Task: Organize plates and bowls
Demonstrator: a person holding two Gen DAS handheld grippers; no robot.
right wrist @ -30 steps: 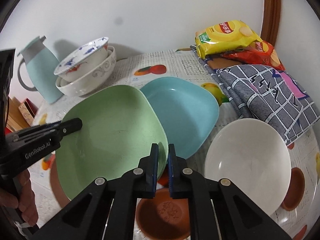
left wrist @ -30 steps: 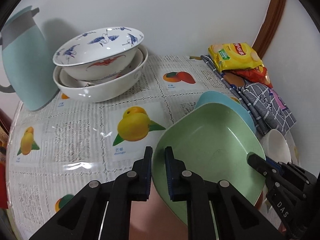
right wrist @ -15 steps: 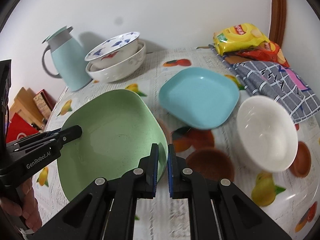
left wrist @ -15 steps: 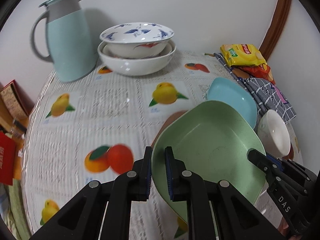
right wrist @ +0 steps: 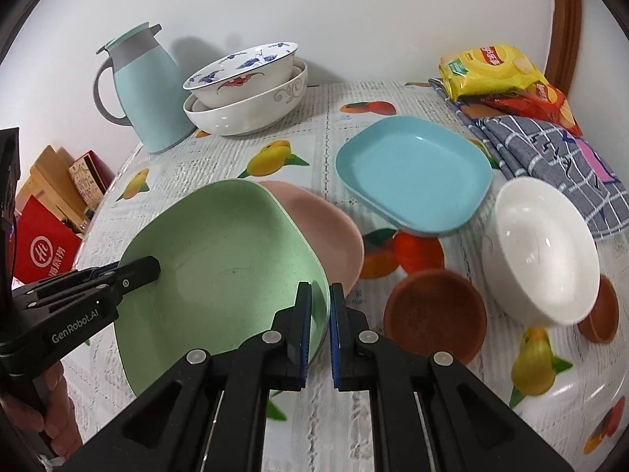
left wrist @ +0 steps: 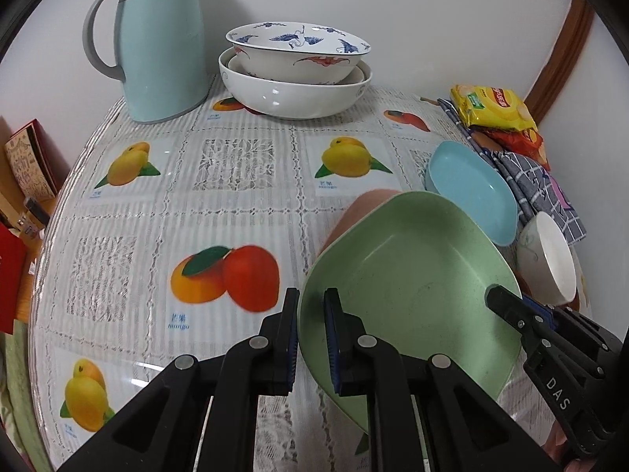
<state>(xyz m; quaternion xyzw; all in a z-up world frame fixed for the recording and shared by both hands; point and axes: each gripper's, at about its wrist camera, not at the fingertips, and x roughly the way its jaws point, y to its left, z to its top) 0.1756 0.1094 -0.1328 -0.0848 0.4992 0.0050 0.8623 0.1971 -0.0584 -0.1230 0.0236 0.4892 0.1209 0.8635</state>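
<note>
1. Left tongs (left wrist: 310, 328): nearly closed, clamped on the near rim of the green plate (left wrist: 409, 287); one finger outside the rim, one inside.
2. Right tongs (right wrist: 319, 324): nearly closed on the opposite rim of the same green plate (right wrist: 220, 259); same straddling grip.
3. Green plate: rounded-square, held between both tongs, tilted, directly ahead of each. Whether any edge already touches the pink plate (right wrist: 330, 232) cannot be told.
4. Pink plate: same rounded-square form, partly hidden beneath and just beyond the green plate, ahead of the right tongs and slightly left; in the left view only a sliver (left wrist: 354, 212) showing past the far rim.
5. Deciding relation: green plate overlapping the pink one but offset toward the left tongs' side; nesting judged to need a shift toward the pink plate, then a level lowering. Both tongs equally engaged.
6. Blue plate (right wrist: 412, 173): on the table (right wrist: 314, 126), ahead-right of the right tongs, apart from the pink plate.
7. White bowl (right wrist: 546, 247) and brown bowl (right wrist: 434, 310): right of the right tongs, near each other.
8. Stacked porcelain bowls (left wrist: 295, 74) and thermos jug (left wrist: 161, 39): far ahead, at the wall.
</note>
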